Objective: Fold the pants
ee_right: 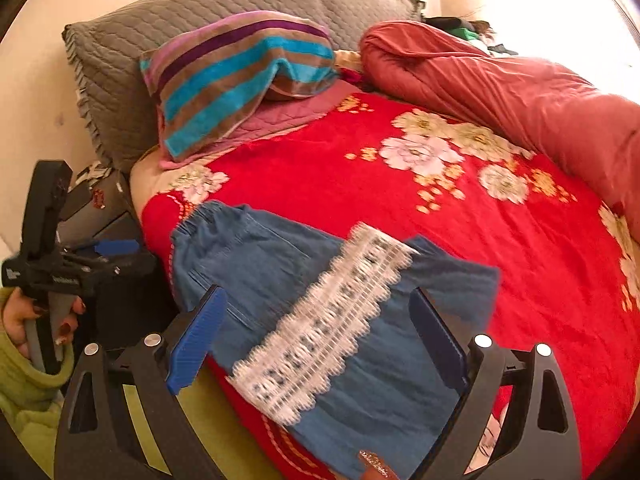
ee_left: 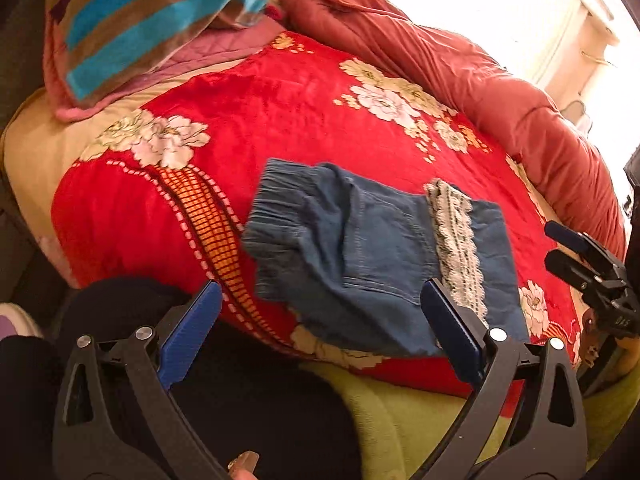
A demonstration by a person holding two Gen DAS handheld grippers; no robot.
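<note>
Folded blue denim pants with an elastic waistband and a white lace trim lie on the red floral blanket near the bed's front edge. They also show in the right wrist view, lace trim across them. My left gripper is open and empty, just above the pants' near edge. My right gripper is open and empty, hovering over the pants. The right gripper also shows at the right edge of the left wrist view, and the left gripper at the left of the right wrist view.
A striped blue-brown pillow and a grey quilted pillow lie at the head of the bed. A rolled rust-red duvet runs along the far side. A green sleeve is at lower left.
</note>
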